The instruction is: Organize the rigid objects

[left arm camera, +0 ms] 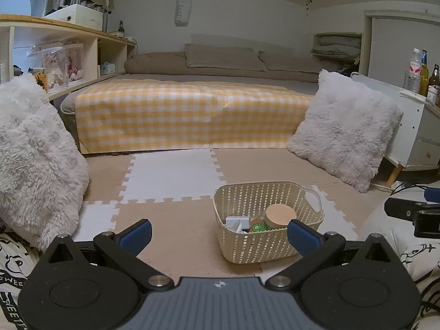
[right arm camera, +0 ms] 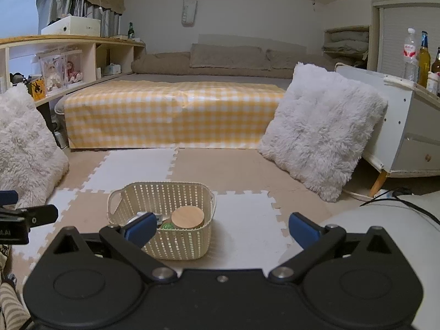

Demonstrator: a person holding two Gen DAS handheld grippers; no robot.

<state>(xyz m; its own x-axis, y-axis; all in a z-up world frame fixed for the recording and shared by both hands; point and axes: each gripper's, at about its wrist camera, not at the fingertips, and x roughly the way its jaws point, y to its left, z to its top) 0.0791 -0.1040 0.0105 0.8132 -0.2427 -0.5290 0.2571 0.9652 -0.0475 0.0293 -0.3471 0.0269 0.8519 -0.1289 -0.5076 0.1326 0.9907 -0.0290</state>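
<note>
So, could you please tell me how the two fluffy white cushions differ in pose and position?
The fluffy white cushion on the right stands tilted against the white cabinet; the fluffy white cushion on the left slumps by the wooden shelf. The right one shows a square face, the left a rounded heap. Both rest on the foam floor mats.

You have the basket (right arm camera: pixel 162 220) on the floor mat (right arm camera: pixel 247 220) before the bed (right arm camera: pixel 173 110), with a jar (right arm camera: pixel 187 217) inside and a cushion (right arm camera: pixel 321 137) at the right.
</note>
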